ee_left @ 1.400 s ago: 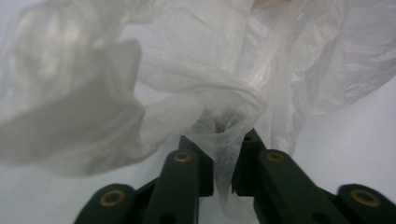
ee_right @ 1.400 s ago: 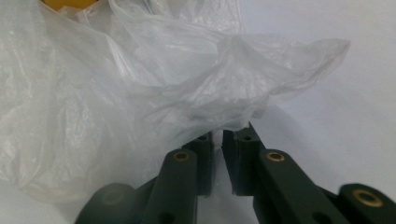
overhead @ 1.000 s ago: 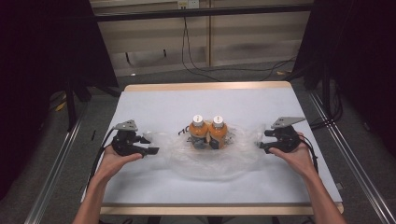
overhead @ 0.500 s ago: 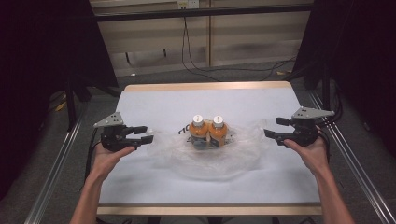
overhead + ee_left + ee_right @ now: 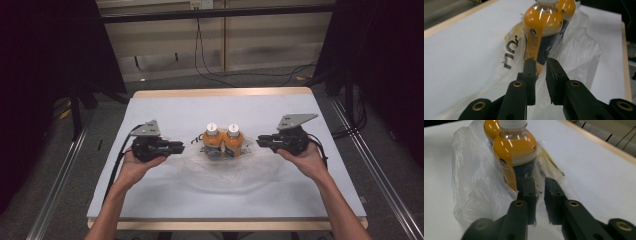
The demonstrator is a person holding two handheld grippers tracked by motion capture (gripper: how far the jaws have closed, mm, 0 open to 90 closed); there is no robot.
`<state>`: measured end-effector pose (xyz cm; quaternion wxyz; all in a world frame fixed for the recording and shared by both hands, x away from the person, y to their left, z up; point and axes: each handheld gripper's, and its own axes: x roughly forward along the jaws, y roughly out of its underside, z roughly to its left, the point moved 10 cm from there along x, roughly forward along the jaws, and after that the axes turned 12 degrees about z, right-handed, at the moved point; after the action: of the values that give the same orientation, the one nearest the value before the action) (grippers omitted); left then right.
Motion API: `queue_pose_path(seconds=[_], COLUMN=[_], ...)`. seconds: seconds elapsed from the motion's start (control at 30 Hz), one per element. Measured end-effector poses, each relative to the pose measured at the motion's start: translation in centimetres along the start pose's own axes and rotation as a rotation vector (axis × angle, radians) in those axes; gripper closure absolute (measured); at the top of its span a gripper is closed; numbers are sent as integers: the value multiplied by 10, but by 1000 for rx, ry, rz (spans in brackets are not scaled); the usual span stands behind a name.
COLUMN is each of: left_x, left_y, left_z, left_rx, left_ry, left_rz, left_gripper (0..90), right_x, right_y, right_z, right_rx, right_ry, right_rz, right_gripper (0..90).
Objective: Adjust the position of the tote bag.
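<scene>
Two orange juice bottles (image 5: 212, 140) (image 5: 233, 139) with white caps stand side by side on a crumpled clear plastic bag (image 5: 235, 172) at the table's middle. My left gripper (image 5: 181, 147) points at them from the left and my right gripper (image 5: 259, 141) from the right, each held in a hand. The left gripper view has the near bottle (image 5: 542, 30) just beyond my left gripper (image 5: 540, 61). Its jaws have just been closing to a narrow gap over bag film (image 5: 576, 57). My right gripper (image 5: 539, 181) has closed likewise before its near bottle (image 5: 514, 152). No pad visibly pinches the film.
The table (image 5: 170, 105) has a white cover and a wooden rim. Metal rails (image 5: 60, 175) run along both sides, and cables (image 5: 220, 75) lie on the floor behind. Bare cover lies in front of and behind the bag.
Both grippers drew outward from the bag's edges, then came in toward the bottles and rose a little. Their jaws went from wide apart to a narrow gap.
</scene>
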<state>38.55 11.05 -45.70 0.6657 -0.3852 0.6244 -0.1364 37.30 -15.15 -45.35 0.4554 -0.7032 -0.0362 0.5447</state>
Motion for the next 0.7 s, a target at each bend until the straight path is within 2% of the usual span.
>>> queue_pose_path(seconds=[0.13,0.23,0.27,0.33,0.43,0.53,0.57,0.63,0.7], left_x=[27,43,49,59,71,73,74,75,79], left_y=[-4,-6,-4,1,12,19,18,21,22], left_z=[1,4,6,6,6,9,10,11,9], left_rx=[18,10,14,11,43,31,21,24,22], left_ry=[17,31,21,28,10,0,8,19,13], left_rz=[78,111,140,175,262,280,253,276,277], left_gripper=[820,864,873,875,884,883,881,879,880], right_x=[28,41,46,50,56,65,67,73,78], right_y=[1,-1,-2,-1,3,9,10,12,17], right_z=[7,9,8,5,2,5,4,5,3], right_rx=[-33,-43,-41,-26,-11,-23,-24,-29,-34], right_ry=[-37,-47,-43,-47,-48,-50,-36,-39,-25], right_rz=[125,150,161,168,183,208,224,236,263], right_gripper=[868,900,900,900,900,900,900,900,900])
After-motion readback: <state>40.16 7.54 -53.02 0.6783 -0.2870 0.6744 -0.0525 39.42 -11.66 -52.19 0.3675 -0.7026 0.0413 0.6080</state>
